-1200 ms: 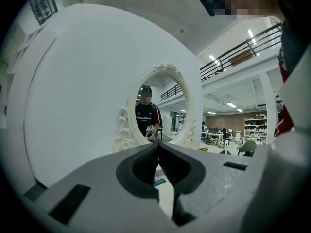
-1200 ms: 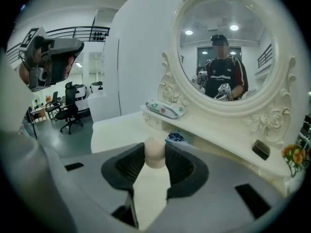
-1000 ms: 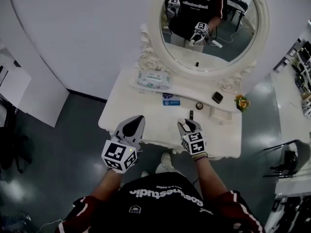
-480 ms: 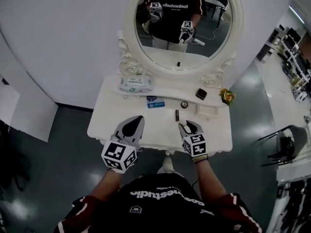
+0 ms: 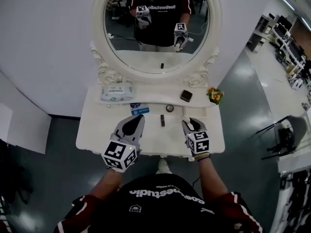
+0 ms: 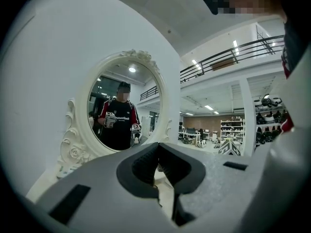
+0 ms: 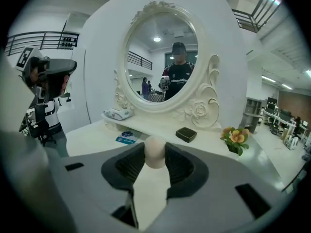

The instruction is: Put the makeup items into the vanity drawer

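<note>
Right claw [image 7: 156, 148] clamped on a beige makeup sponge [image 7: 155, 155], held above the counter [image 5: 97, 125]; left claw [image 6: 158, 146] closed on nothing.

By the look of things, nothing has been stowed yet. A dark tube [image 5: 162, 121], a small round pot [image 5: 169, 108], a black square compact [image 5: 186, 95] and a blue packet [image 5: 139, 109] lie on the counter below the oval mirror [image 5: 155, 42]. A pack of wipes [image 5: 116, 92] sits at its left and a little flower pot [image 5: 214, 95] at its right. No open drawer shows in any view. Opening it and putting every item in, sponge included, seems to be what is left.
</note>
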